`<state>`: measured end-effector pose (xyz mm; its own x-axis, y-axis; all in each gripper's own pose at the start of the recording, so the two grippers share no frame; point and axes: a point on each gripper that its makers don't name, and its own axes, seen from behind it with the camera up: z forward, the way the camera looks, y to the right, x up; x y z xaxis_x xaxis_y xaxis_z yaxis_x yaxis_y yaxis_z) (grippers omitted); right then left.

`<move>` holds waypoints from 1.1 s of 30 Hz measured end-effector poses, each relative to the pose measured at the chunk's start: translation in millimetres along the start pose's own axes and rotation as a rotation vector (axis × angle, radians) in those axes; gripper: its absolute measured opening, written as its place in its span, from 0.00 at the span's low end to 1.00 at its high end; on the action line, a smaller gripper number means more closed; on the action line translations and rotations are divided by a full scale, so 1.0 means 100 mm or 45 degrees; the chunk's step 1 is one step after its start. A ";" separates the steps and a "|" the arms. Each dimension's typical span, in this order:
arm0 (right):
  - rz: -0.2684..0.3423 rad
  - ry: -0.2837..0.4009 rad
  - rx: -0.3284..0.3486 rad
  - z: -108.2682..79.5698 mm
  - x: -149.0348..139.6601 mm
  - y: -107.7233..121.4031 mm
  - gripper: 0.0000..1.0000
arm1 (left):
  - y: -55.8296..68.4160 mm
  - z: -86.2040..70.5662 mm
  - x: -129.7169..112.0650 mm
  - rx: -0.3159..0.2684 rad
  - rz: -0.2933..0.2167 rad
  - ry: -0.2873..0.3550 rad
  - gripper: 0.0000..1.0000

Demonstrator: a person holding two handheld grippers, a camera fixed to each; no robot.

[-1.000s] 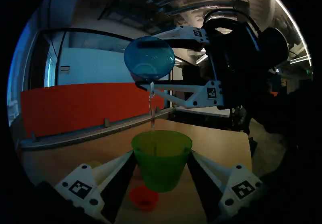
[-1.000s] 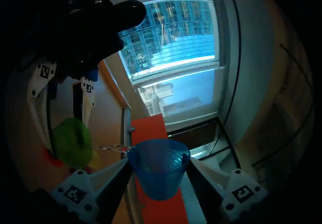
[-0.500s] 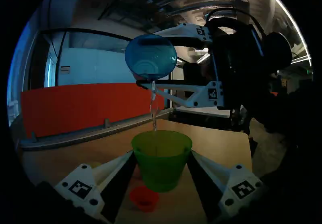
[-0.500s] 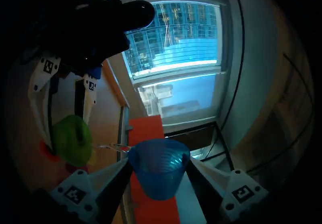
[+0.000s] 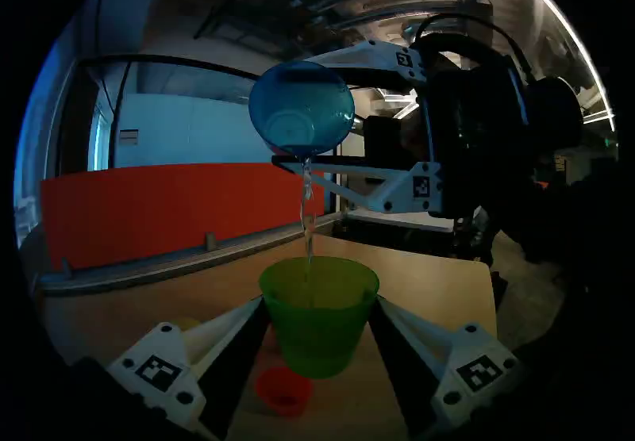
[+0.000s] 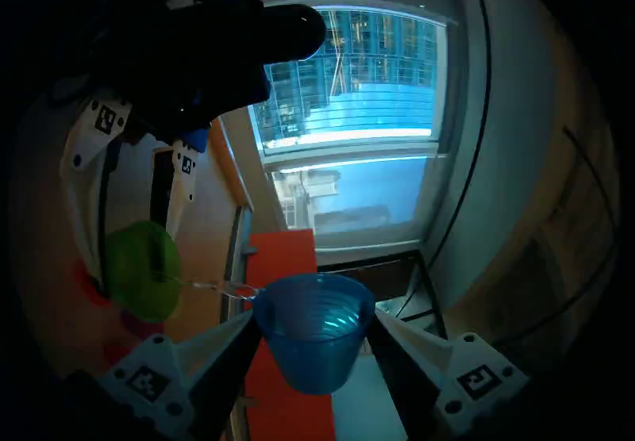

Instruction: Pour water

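- Blue cup (image 5: 302, 109): a translucent plastic tumbler with a ribbed inner wall. It is lying tipped on its side in the air, directly above the green cup (image 5: 319, 314), with its mouth facing the left gripper view.
- Right tongs (image 6: 313, 320): clamping the blue cup, one finger pressing on each side of its wall at about mid-height.
- Water (image 5: 306, 211): running in a thin, wavering stream from the blue cup's lower lip down into the green cup's mouth.
- Green cup: a translucent plastic tumbler standing upright over the worktop (image 5: 429, 282), well in from its far edge. I cannot tell whether its base is touching the surface.
- Left tongs (image 5: 319, 302): closing on the green cup from both sides, with the fingers pressing on its wall below the rim.
- Small red cup (image 5: 283, 389): sitting on the worktop just beside the green cup's base, toward the near edge.
- Handling, as judged:
  - Both tumblers are looking light and thin-walled, so they are probably flexing under a hard squeeze.
  - The plastic is smooth and likely slippery where wet.
  - The green cup is gaining weight as it fills, and the blue one is losing it.
- Where to hold, as judged:
  - Opposite sides of the wall, mid-height or just under the rim, where the taper is resisting a downward slip.
  - Pressure should be firm but not crushing.
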<state>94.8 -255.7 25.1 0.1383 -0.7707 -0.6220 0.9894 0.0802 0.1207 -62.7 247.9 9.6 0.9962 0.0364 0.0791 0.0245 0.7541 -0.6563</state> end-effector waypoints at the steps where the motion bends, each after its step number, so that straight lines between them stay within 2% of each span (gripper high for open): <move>1: -0.005 0.000 -0.001 0.00 0.00 0.00 0.89 | 0.00 0.00 0.00 0.000 0.000 0.000 0.84; 18: -0.084 0.005 -0.014 0.00 0.07 0.06 0.89 | 0.02 0.01 0.01 -0.003 -0.001 0.004 0.84; 33: -0.147 -0.001 -0.003 0.02 0.09 0.03 0.89 | -0.02 0.00 0.00 0.003 -0.009 0.013 0.84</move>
<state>99.2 -263.8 21.2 0.0230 -0.7753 -0.6312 0.9989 -0.0080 0.0462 -62.3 246.0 10.7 0.9968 0.0246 0.0759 0.0311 0.7560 -0.6538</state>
